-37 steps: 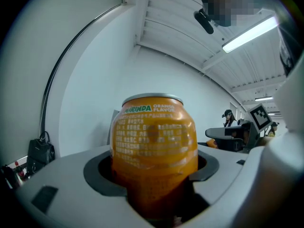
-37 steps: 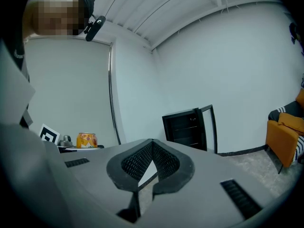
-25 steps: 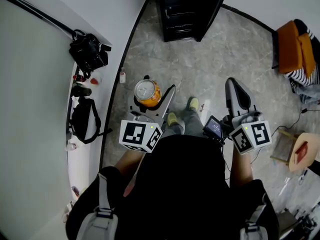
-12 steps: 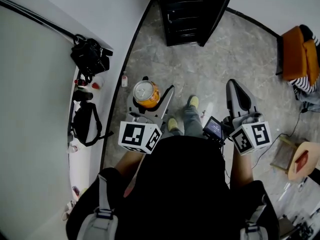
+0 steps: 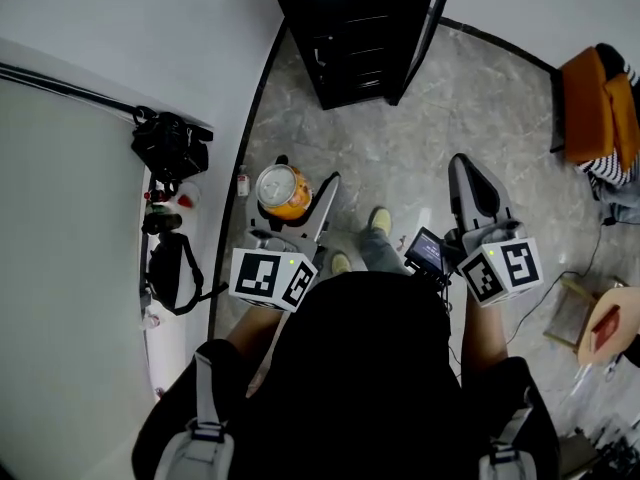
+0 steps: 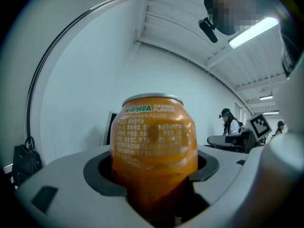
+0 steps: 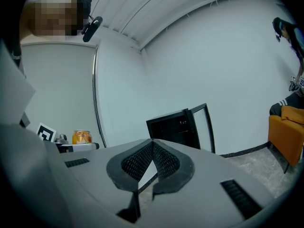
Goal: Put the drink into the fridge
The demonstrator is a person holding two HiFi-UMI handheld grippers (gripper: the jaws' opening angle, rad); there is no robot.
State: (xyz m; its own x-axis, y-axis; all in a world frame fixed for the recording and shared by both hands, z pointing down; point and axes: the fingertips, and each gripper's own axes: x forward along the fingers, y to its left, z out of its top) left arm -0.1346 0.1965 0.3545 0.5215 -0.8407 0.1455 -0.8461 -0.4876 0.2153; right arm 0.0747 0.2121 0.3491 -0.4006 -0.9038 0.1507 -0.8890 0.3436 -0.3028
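An orange soda can stands upright in my left gripper, whose jaws are shut on its sides; up close the can fills the left gripper view, held between the grey fingers. My right gripper is shut with nothing in it, its ribbed pads pressed together. A small black fridge stands ahead on the floor with its glass door swung open to the right. The right gripper view shows the fridge and the can at far left.
A white counter along the left wall carries a black camera bag and small items. An orange chair with striped cloth stands at the right. A small bottle sits on the grey marble floor by the wall.
The person has stepped forward: the fridge now sits nearer and larger at the top. Both grippers keep their places, the left still holding the can.
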